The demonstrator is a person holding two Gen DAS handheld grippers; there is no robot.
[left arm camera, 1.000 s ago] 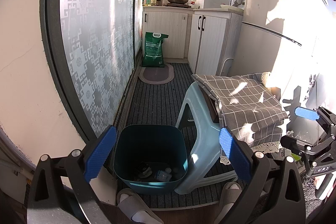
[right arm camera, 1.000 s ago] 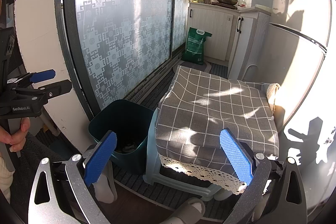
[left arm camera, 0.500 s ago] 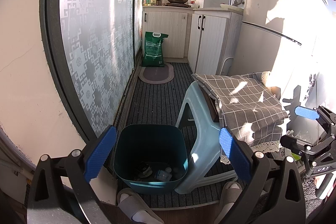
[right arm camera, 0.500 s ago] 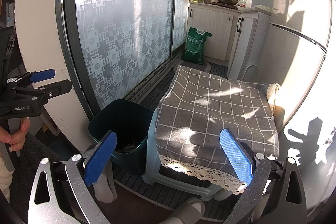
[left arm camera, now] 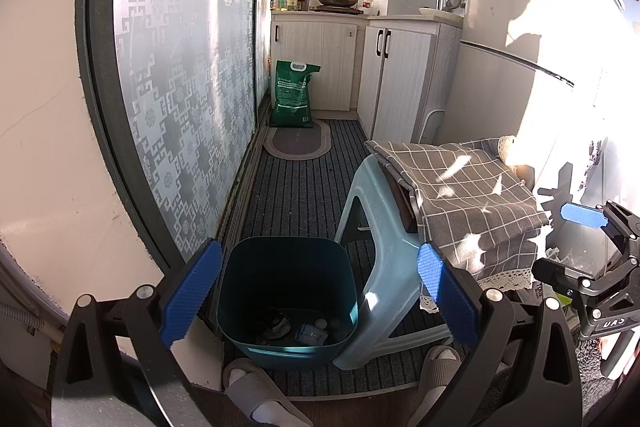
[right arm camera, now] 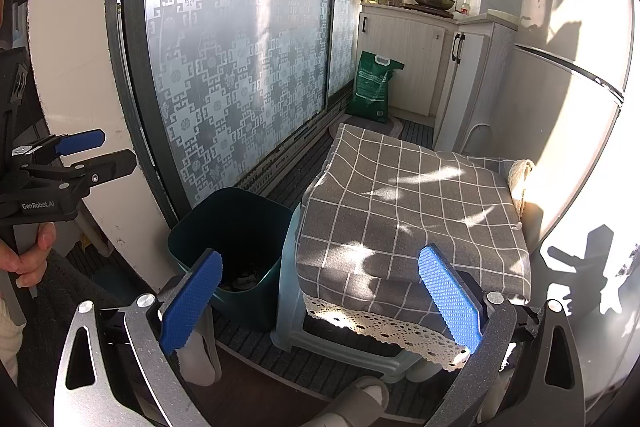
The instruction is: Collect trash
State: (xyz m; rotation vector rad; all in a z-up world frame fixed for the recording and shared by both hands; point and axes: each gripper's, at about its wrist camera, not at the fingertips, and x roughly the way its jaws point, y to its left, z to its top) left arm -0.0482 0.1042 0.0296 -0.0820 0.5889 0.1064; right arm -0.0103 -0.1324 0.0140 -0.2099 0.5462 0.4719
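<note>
A dark teal trash bin (left arm camera: 287, 301) stands on the striped floor mat, with a few scraps of trash (left arm camera: 294, 327) at its bottom. My left gripper (left arm camera: 318, 291) hangs open above and in front of it, nothing between its blue pads. In the right wrist view the same bin (right arm camera: 234, 247) sits left of a stool draped with a grey checked cloth (right arm camera: 412, 219). My right gripper (right arm camera: 320, 301) is open and empty over the cloth's near edge. Each gripper shows at the other view's side, the right gripper (left arm camera: 592, 267) and the left gripper (right arm camera: 60, 167).
A pale blue plastic stool (left arm camera: 376, 239) stands close beside the bin. Frosted sliding glass doors (left arm camera: 180, 87) run along the left, a fridge (right arm camera: 568, 99) along the right. A green sack (left arm camera: 292, 95) leans by the far cabinets. Slippered feet (left arm camera: 256, 387) stand at the mat's near edge.
</note>
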